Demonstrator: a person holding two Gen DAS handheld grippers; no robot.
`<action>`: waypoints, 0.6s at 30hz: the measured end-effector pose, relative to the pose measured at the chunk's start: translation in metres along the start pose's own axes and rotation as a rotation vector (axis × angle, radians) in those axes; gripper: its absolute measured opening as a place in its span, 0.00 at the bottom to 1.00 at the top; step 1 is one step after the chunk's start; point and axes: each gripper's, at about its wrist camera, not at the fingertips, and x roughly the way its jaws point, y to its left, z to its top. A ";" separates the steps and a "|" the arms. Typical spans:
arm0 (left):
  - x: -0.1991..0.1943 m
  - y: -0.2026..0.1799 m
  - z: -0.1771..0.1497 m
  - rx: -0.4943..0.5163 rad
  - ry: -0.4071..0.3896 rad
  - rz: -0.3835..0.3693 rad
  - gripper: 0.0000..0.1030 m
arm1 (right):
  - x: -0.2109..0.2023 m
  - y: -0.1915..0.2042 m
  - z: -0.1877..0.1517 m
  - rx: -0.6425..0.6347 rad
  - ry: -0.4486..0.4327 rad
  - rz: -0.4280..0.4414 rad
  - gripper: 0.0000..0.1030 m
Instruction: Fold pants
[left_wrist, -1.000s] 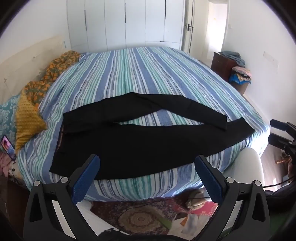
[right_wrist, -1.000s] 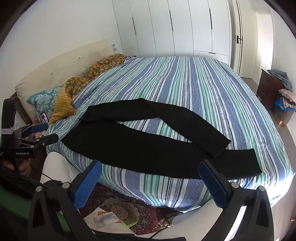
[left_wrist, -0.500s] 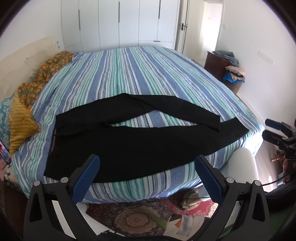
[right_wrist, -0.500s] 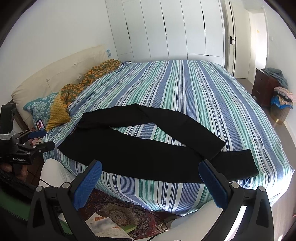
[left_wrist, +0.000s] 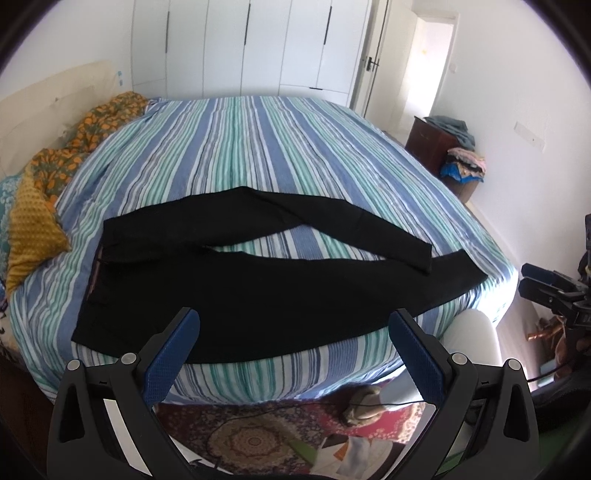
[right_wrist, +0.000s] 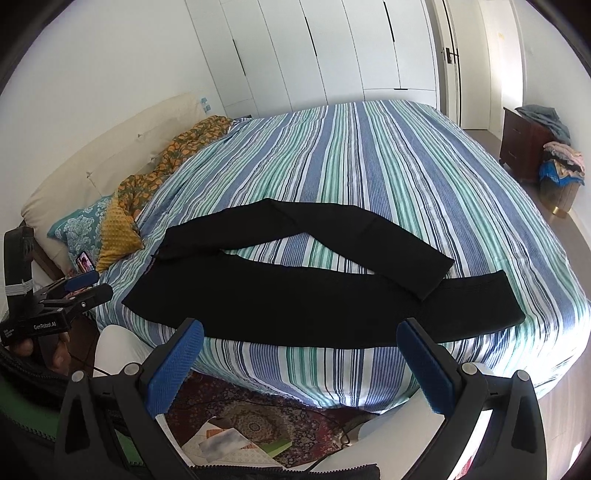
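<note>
Black pants (left_wrist: 236, 291) lie spread flat near the front edge of the striped bed (left_wrist: 258, 147), waist to the left, legs to the right. The far leg bends and its hem crosses over the near leg. They also show in the right wrist view (right_wrist: 295, 295). My left gripper (left_wrist: 293, 328) is open and empty, held off the bed in front of the pants. My right gripper (right_wrist: 301, 336) is open and empty, also short of the bed edge. Each gripper shows at the edge of the other's view, the right one (left_wrist: 546, 291) and the left one (right_wrist: 74, 291).
Orange and teal pillows (right_wrist: 122, 229) and a patterned blanket (left_wrist: 96, 125) lie at the bed's left end. A patterned rug (left_wrist: 258, 435) with papers is on the floor below. A dark dresser (right_wrist: 524, 144) with clothes stands at the right. White wardrobes (left_wrist: 258, 48) line the far wall.
Both grippers have shifted slightly so the bed and pants sit a little further left and lower in view. The pants have not moved. Both grippers stay open.
</note>
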 end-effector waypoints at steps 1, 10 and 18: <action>0.000 0.000 0.000 0.002 -0.004 0.002 0.99 | 0.001 0.000 -0.001 0.000 0.003 0.002 1.00; -0.002 -0.002 -0.001 0.012 -0.023 0.013 0.99 | 0.013 0.018 -0.008 -0.077 0.026 0.004 1.00; -0.009 0.005 -0.005 -0.032 -0.036 -0.018 0.99 | 0.012 0.018 -0.008 -0.072 0.019 0.008 1.00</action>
